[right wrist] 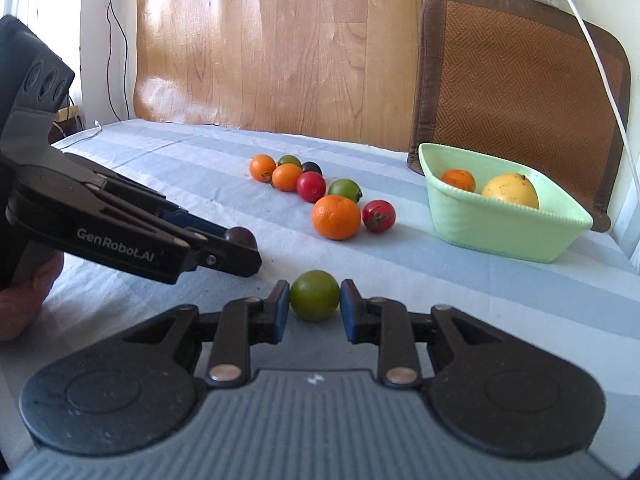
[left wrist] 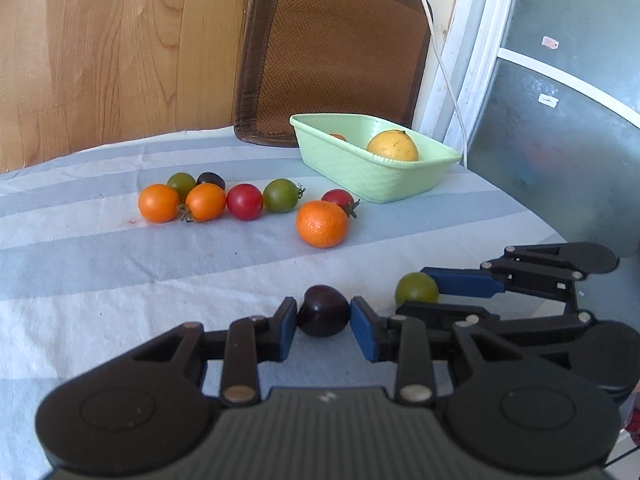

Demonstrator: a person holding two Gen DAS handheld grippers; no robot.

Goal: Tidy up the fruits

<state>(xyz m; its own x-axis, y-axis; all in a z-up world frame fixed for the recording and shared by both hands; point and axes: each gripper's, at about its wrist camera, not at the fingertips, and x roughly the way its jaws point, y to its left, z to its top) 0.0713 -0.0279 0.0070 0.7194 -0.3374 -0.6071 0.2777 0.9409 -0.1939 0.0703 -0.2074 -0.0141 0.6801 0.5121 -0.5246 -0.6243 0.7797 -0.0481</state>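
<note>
My left gripper is shut on a dark purple tomato, low over the striped cloth; it also shows in the right wrist view. My right gripper is shut on a green tomato, also seen in the left wrist view. A mandarin and several small orange, red, green and dark tomatoes lie in a row further back. A pale green bowl at the back right holds a yellow citrus fruit and a small orange fruit.
The table has a blue and white striped cloth. A brown woven mat leans on the wall behind the bowl. A white cable hangs beside it. A wooden panel stands at the back left.
</note>
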